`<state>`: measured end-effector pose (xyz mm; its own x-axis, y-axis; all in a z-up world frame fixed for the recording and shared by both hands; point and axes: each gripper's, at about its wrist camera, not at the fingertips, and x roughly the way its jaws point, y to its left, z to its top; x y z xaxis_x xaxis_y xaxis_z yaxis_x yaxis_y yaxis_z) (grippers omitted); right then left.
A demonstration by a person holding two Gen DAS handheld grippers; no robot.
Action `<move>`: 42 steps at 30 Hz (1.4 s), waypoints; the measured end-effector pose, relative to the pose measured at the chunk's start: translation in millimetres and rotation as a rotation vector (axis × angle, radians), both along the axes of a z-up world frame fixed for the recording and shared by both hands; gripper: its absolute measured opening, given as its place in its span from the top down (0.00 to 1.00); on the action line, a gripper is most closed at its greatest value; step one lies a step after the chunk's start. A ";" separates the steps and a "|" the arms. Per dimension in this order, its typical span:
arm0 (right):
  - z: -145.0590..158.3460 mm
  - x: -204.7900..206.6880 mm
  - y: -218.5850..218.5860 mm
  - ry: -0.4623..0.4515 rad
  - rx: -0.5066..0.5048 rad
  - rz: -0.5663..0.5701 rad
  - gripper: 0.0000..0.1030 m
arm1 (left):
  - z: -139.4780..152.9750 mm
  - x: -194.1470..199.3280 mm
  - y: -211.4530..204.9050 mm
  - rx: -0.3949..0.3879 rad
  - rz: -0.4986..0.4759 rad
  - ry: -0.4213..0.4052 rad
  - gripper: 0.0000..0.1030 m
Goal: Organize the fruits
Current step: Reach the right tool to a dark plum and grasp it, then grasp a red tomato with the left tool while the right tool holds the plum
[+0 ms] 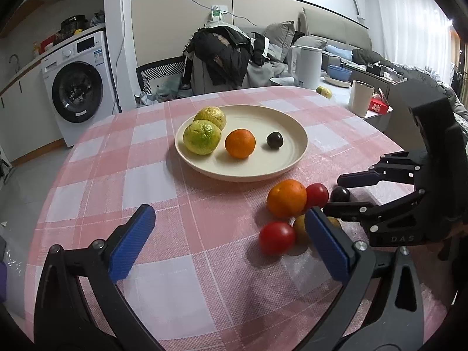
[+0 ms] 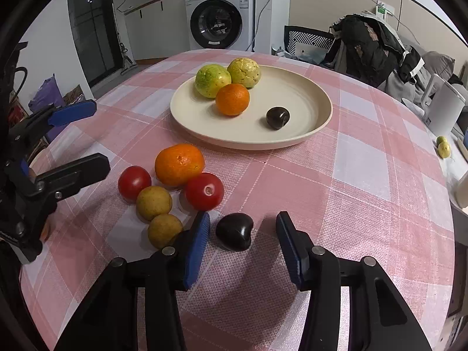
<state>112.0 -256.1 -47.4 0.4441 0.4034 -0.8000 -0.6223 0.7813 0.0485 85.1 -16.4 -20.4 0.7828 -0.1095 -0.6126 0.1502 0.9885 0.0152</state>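
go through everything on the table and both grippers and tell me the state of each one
Plate: upright on the cloth, holding four fruits.
Two green guavas: on plate, touching.
Orange on plate: resting beside guavas.
Dark plum on plate: lying alone.
Loose orange: on cloth.
Two tomatoes: on cloth.
Two yellow fruits: on cloth, touching.
Loose dark plum: on cloth, ungripped.
Right gripper: open, straddling loose plum.
Left gripper: open, empty.

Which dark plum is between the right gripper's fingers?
The dark plum on the tablecloth, sitting in the open right gripper. The other dark plum lies on the plate, farther away.
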 end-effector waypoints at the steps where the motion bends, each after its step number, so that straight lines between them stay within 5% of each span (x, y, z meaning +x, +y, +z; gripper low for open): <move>1: 0.0 -0.8 0.2 -0.001 -0.003 0.002 0.53 | -0.6 0.1 -0.2 0.000 -0.005 0.005 0.01; 8: 0.4 -3.3 -2.2 -0.001 -0.002 0.016 0.56 | -6.2 3.7 -2.0 0.012 -0.021 0.052 0.01; 18: 1.9 -5.8 -1.1 0.002 0.015 0.042 0.74 | -17.0 10.4 -2.5 -0.007 -0.043 0.129 0.02; 31: 8.8 -6.6 -10.3 -0.003 0.062 0.032 0.76 | -25.9 18.4 1.1 -0.062 -0.053 0.198 0.02; 42: 20.1 -5.5 -21.7 -0.027 0.088 -0.002 0.76 | -34.1 23.3 -12.6 -0.012 -0.102 0.250 0.31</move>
